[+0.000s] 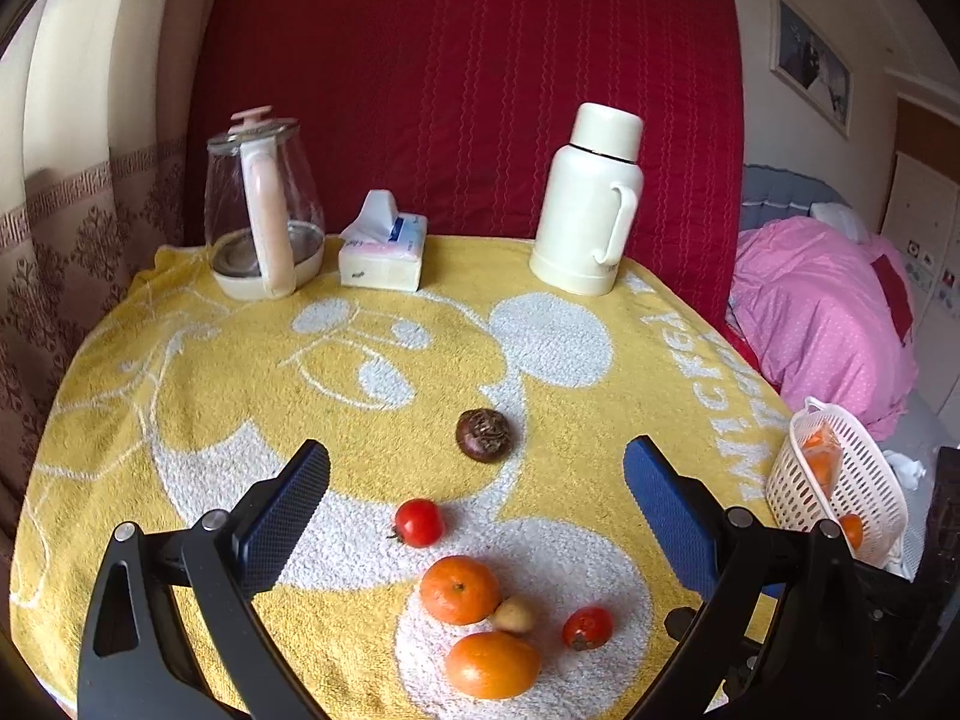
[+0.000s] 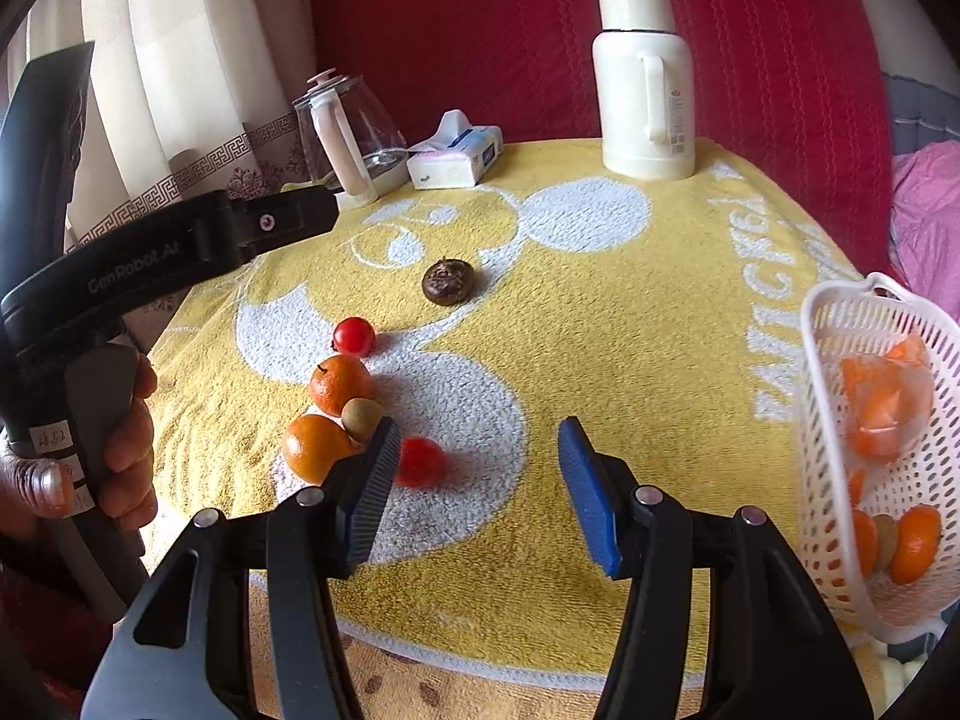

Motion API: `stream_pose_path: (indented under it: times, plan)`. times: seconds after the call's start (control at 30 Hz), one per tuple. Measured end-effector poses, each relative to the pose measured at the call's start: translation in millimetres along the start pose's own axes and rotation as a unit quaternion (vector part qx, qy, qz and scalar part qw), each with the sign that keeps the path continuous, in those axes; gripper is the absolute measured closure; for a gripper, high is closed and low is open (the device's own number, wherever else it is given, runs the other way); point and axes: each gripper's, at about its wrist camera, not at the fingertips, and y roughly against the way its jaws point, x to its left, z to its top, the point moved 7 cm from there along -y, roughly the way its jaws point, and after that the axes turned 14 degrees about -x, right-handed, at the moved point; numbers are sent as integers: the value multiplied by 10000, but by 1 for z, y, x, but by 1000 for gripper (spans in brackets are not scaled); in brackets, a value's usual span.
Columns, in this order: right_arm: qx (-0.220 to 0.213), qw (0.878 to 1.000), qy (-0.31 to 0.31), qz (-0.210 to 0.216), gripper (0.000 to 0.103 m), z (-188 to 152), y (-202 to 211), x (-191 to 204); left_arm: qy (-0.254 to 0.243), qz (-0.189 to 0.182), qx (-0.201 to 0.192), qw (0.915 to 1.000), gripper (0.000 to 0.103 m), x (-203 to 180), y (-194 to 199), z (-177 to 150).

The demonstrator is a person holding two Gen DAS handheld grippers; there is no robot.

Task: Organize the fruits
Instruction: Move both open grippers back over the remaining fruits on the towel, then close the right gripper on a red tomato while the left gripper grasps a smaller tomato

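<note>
While tilted on its side, basket [image 2: 900, 420] mouth toward fruits [image 2: 336, 396].

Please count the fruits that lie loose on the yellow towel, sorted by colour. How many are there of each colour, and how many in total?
Orange: 2, one behind the other
Red: 2, one farther back, one to the right
Dark brown: 1
Light tan, small: 1
Total: 6
</note>
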Motion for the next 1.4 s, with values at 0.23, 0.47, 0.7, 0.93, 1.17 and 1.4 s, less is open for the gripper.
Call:
stream_pose_path:
  times: [0.23,0.47,0.7,0.93,1.17,1.4]
  plan:
    - [197,9995,23,228,47,-7,-15,12,311,152,156,9993,6,33,-4,-9]
    - [399,9984,124,368,48,-17,-28,21,458,243,295,9982,12,51,-10,-17]
    - [554,9973,201,431,57,-25,-36,25,533,245,396,9975,18,56,-15,-24]
    - [694,9965,217,423,67,-28,-46,25,644,273,452,9965,22,64,-18,-26]
    - [726,9960,245,452,72,-30,-46,26,798,314,553,9948,30,74,-20,-31]
    - [551,9974,369,265,72,-25,-41,23,868,137,766,9932,40,64,-30,-39]
